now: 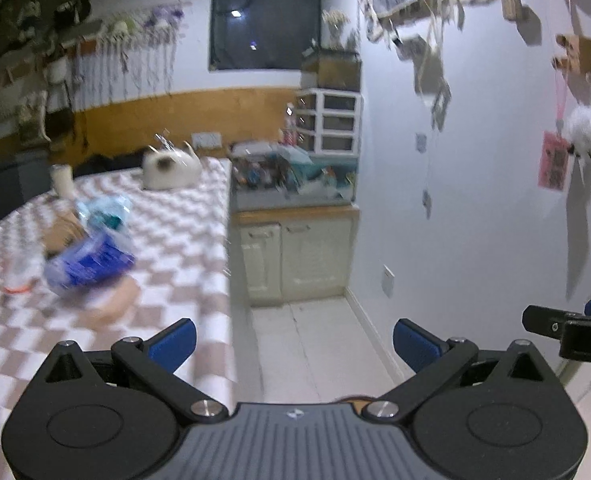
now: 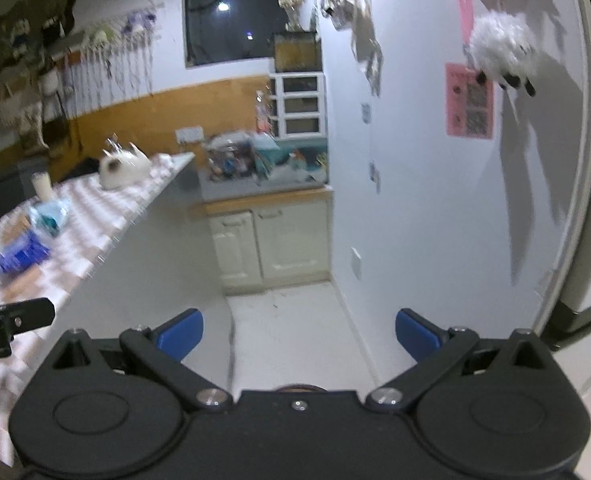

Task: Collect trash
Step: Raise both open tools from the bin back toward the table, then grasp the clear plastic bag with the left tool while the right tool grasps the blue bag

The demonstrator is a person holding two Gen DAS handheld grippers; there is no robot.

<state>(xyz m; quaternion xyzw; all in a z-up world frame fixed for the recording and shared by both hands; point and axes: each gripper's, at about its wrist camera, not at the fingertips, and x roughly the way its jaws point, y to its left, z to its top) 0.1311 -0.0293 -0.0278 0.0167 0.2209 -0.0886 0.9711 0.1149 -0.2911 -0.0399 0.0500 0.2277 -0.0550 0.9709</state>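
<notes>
Nothing collected yet, by the look: left gripper (image 1: 293, 340) & right gripper (image 2: 299, 334) both spread wide w/ nothing held, while blue wrapper (image 1: 89, 260) and other trash lie untouched on checkered bench (image 1: 183, 248), beside the wrapper.

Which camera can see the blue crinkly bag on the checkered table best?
The left wrist view: the blue bag sits nearer and larger there, though blurry. The right wrist view shows it smaller, near the left edge.

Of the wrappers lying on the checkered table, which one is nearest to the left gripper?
The dark blue wrapper. It lies closer to the open left gripper than the pale blue wrapper behind it.
</notes>
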